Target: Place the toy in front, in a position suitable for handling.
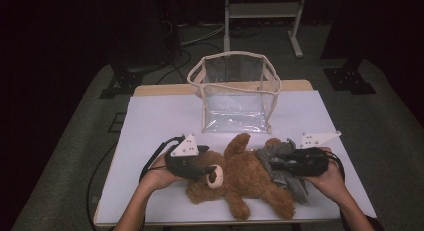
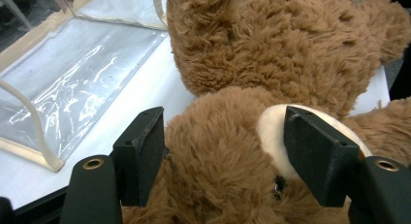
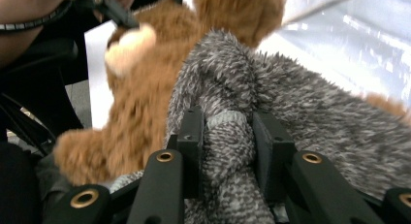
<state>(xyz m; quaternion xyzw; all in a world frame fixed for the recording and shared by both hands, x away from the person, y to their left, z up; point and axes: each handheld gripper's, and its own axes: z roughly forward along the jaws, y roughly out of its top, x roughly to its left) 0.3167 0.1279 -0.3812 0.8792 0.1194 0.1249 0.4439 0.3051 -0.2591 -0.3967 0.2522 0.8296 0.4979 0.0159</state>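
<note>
A brown teddy bear (image 1: 245,181) lies on the white table (image 1: 160,121) with its head to the left. My left gripper (image 1: 210,171) holds that head: in the left gripper view its jaws (image 2: 228,151) press into the fur on both sides, one pad against the pale muzzle (image 2: 271,132). A grey knitted garment (image 1: 297,186) wraps the bear's lower body on the right. My right gripper (image 1: 272,163) is shut on a fold of this grey knit (image 3: 300,103), which bunches up between the jaws (image 3: 228,136). The bear (image 3: 140,88) lies beyond it.
A clear plastic bag with a cream rim (image 1: 232,54) stands open at the back middle of the table, just behind the bear; the left gripper view shows it lying close by (image 2: 72,69). A white frame stand (image 1: 262,11) is on the floor beyond.
</note>
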